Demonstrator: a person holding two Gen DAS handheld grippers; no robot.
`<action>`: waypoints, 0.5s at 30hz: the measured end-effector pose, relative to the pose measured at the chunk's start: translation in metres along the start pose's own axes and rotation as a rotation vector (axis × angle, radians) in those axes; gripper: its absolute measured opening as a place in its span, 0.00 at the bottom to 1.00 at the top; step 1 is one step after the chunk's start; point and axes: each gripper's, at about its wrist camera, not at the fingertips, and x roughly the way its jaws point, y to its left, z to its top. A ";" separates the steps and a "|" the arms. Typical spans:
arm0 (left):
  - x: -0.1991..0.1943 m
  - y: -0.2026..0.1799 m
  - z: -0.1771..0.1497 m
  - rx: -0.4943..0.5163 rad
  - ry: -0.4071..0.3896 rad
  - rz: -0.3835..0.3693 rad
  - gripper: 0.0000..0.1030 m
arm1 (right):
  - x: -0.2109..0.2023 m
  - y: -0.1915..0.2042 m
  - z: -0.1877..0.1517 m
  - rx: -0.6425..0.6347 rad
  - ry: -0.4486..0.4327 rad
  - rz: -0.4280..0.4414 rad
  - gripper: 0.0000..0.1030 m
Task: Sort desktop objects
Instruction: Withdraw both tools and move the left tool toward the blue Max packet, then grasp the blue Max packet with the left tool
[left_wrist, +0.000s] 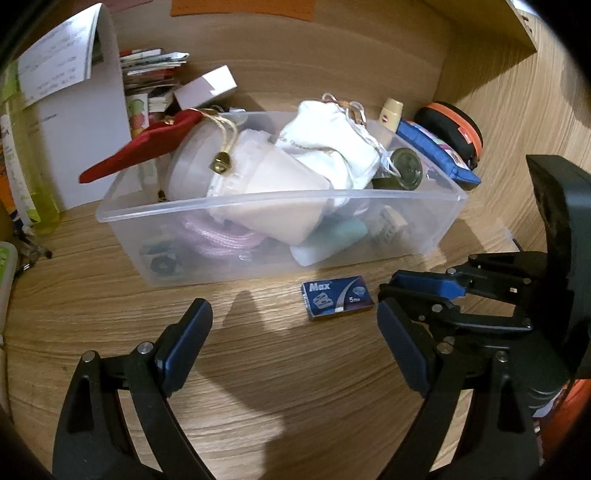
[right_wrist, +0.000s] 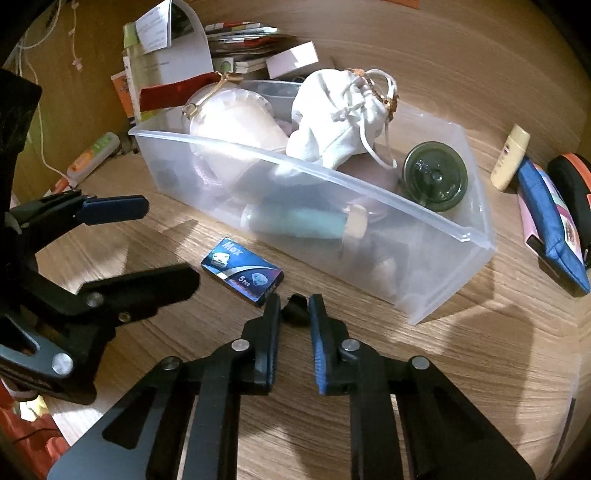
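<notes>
A clear plastic bin (left_wrist: 443, 218) (right_wrist: 461, 258) stands on the wooden desk, full of items: a white drawstring pouch (left_wrist: 332, 147) (right_wrist: 332, 122), a red cloth (left_wrist: 147, 144), a dark green lid (left_wrist: 406, 168) (right_wrist: 434, 181). A small blue "Max" box (left_wrist: 337, 296) (right_wrist: 242, 271) lies on the desk in front of the bin. My left gripper (left_wrist: 295, 347) is open and empty, just short of the box. My right gripper (right_wrist: 293, 314) is nearly closed around a small black object (right_wrist: 295, 308) beside the box; it also shows in the left wrist view (left_wrist: 391, 295).
Behind the bin are stacked papers and booklets (left_wrist: 151, 74), a white box (left_wrist: 207, 86), a cream bottle (left_wrist: 390, 112) (right_wrist: 511, 157), a blue pouch (left_wrist: 436, 151) (right_wrist: 554, 225) and a black-and-orange case (left_wrist: 454, 129). A power strip (right_wrist: 92, 155) lies at left. A wooden wall rises on the right.
</notes>
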 end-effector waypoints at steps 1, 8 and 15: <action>0.002 -0.002 0.001 0.004 0.006 0.002 0.89 | -0.001 -0.001 0.000 -0.001 -0.002 0.005 0.13; 0.015 -0.018 0.003 0.035 0.039 0.013 0.89 | -0.018 -0.019 -0.006 0.032 -0.050 0.006 0.13; 0.034 -0.031 0.008 0.051 0.101 0.022 0.89 | -0.037 -0.036 -0.007 0.064 -0.107 0.027 0.13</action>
